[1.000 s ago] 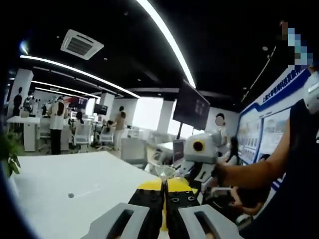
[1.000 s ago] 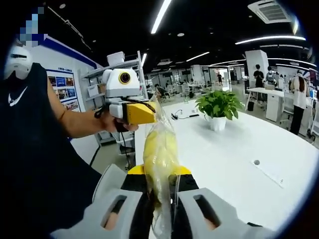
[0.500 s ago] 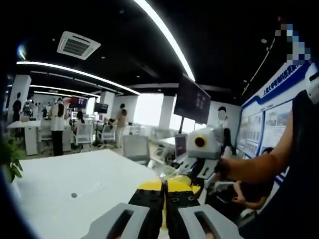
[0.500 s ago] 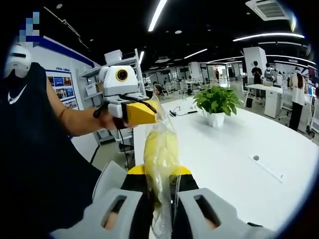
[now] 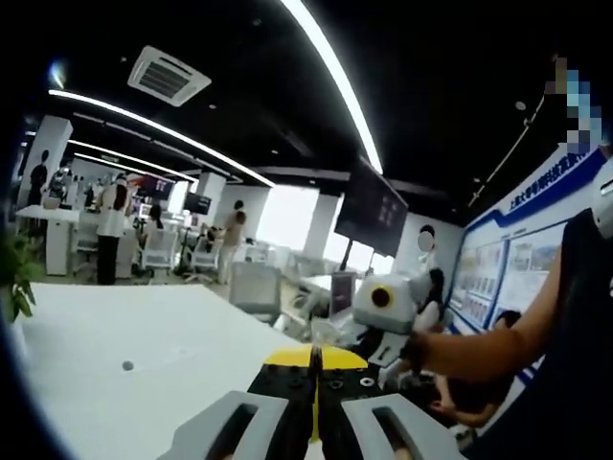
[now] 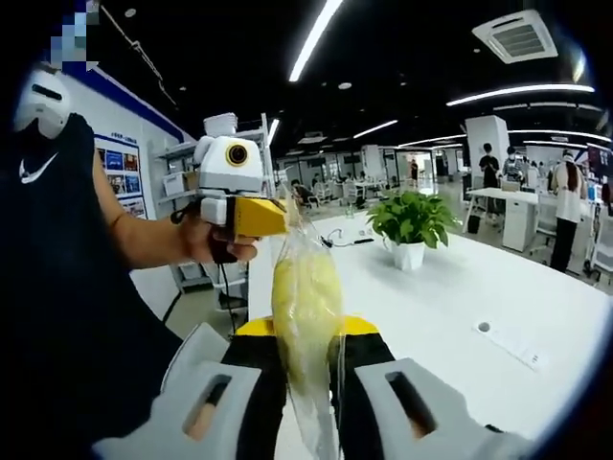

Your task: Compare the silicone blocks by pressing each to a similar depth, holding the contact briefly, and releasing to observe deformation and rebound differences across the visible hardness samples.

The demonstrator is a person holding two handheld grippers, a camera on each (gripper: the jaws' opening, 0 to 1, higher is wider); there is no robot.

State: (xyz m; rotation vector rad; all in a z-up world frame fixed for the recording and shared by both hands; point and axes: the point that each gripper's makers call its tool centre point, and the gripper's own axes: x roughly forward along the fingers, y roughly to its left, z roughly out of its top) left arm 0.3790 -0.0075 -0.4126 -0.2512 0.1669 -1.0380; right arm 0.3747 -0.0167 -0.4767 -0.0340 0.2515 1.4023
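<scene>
A yellow silicone block [image 6: 305, 299] sits inside a clear plastic bag [image 6: 316, 422]. My right gripper [image 6: 306, 337] is shut on that bag, holding it upright above the white table [image 6: 460, 287]. The bag's top edge reaches the yellow jaw tip of my left gripper [image 6: 266, 218], held by a person's hand. In the left gripper view my left gripper [image 5: 314, 356] has its jaws pressed together, with a scrap of clear plastic [image 5: 319, 333] at the tips. The right gripper's body [image 5: 381, 309] faces it from just beyond.
A potted green plant [image 6: 412, 218] stands on the table, with a small round hole [image 6: 484, 327] in the tabletop nearer. The person's arm [image 6: 144, 240] and dark shirt are at the left. Desks, chairs and standing people fill the office behind.
Both views have tilted and shifted slightly with the hands. The two grippers stay shut on the bag, held between them, with no visible change in the block.
</scene>
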